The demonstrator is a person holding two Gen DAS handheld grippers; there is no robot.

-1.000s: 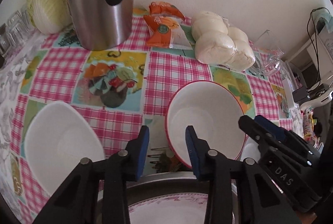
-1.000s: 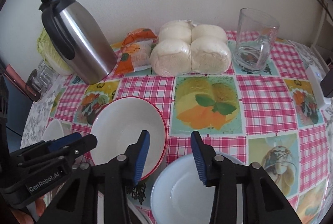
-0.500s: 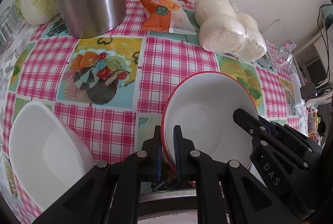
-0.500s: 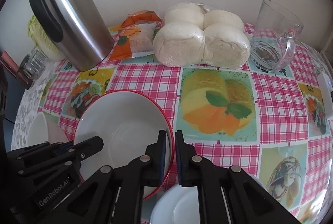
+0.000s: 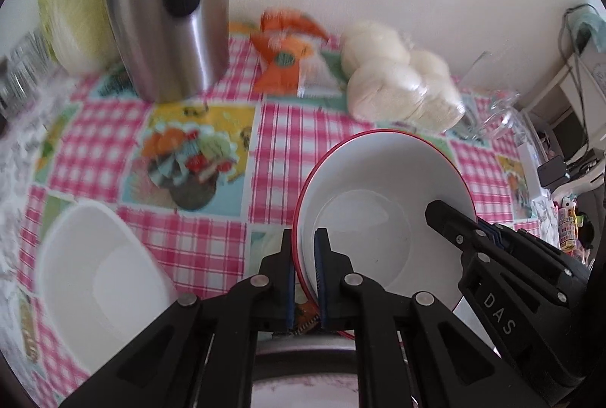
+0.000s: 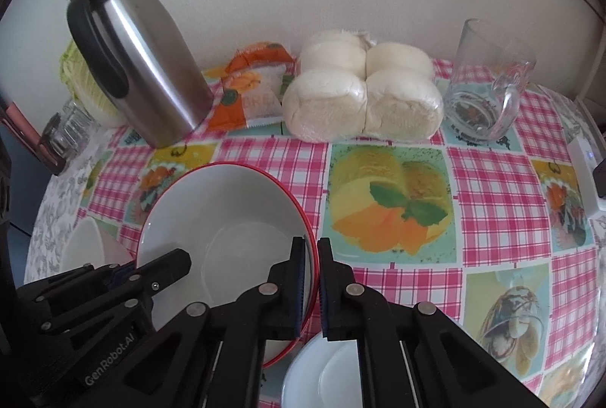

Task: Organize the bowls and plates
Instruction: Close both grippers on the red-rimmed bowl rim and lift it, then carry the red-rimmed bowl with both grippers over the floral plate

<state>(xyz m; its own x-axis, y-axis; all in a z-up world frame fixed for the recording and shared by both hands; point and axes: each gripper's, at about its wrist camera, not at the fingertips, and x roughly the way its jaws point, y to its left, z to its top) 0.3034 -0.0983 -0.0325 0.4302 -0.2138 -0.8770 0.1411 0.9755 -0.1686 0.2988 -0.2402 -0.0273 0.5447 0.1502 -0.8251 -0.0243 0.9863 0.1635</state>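
A white bowl with a red rim (image 5: 371, 203) sits in the middle of the checked tablecloth, its near side tilted up a little. My left gripper (image 5: 304, 237) is shut on its left rim, one finger inside and one outside. On the opposite rim my right gripper (image 6: 311, 245) is shut the same way, gripping the same bowl (image 6: 227, 218). Each gripper shows in the other's view: the right gripper (image 5: 454, 222) and the left gripper (image 6: 166, 266). A white squarish bowl (image 5: 94, 271) lies to the left. A small white dish (image 6: 325, 377) lies under my right gripper.
A steel thermos jug (image 6: 140, 67), an orange snack packet (image 6: 250, 93), wrapped white buns (image 6: 360, 97) and a glass mug (image 6: 488, 89) line the wall. A cabbage (image 5: 72, 14) and a small glass (image 6: 68, 135) stand far left. A metal-rimmed plate (image 5: 303, 389) lies under my left gripper.
Both grippers were open a second ago; they moved onto the red-rimmed bowl's opposite rims and shut on it. The bowl now looks slightly raised and tilted.
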